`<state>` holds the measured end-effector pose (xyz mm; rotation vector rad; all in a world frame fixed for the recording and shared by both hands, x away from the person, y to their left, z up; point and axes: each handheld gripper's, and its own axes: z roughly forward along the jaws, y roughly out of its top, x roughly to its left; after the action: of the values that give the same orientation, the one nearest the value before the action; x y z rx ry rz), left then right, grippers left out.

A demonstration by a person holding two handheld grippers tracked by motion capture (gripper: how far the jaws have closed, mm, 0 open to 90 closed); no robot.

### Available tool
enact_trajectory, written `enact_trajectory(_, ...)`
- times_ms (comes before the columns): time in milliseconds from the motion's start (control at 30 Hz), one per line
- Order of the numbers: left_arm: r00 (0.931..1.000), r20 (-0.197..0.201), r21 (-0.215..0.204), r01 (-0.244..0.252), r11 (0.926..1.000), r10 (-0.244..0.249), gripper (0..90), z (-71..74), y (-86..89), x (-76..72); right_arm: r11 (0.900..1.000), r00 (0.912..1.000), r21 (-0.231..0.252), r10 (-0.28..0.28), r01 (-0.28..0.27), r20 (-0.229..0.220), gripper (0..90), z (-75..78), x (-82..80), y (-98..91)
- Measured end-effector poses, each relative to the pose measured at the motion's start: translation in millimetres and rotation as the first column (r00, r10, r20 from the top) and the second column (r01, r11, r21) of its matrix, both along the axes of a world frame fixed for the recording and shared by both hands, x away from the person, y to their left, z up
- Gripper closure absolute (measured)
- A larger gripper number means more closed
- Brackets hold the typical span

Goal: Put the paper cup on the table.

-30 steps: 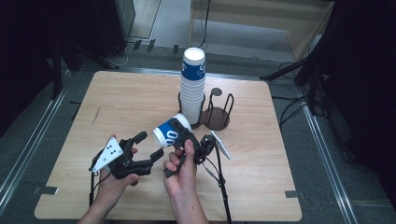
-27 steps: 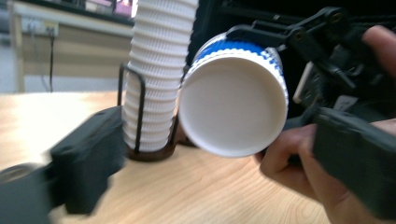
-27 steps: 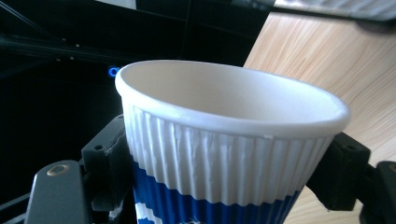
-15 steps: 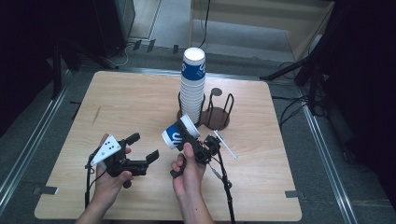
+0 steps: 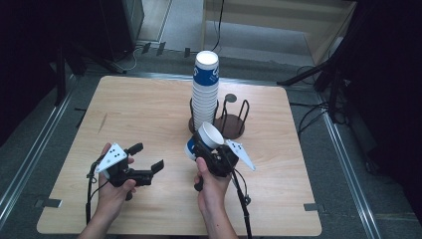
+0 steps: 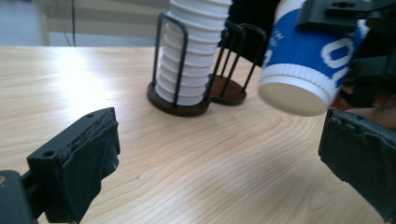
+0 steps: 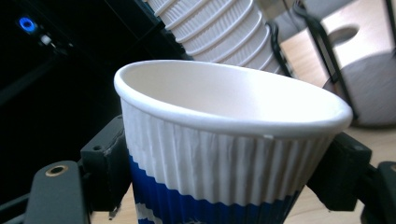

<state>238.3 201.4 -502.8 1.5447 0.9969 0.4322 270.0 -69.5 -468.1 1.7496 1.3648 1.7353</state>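
Holding the ribbed white-and-blue paper cup point(image 5: 205, 141) clamped in my right gripper point(image 5: 211, 149), frame centre, mouth tilted toward the white cup stack point(image 5: 205, 94) above; left gripper point(image 5: 145, 162) gapes empty, lower left.

You get a brightly lit table point(image 5: 149, 114) ringed by near-black surroundings in the high view. In the left gripper view, glare washes the wood at upper left. In the right gripper view, the cup stack point(image 7: 219, 28) behind blurs softly.
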Motion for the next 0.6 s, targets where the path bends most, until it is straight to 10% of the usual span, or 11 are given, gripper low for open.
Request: enact_trajectory(600, 0.9882, -0.025, 0.081, -0.149, 0.9855, 0.151, 0.0, -21.0, 36.0, 6.6, 0.9681, 0.9787, -0.247, 0.009, 0.043, 0.205, 20.1, -9.7, 4.5, -16.3)
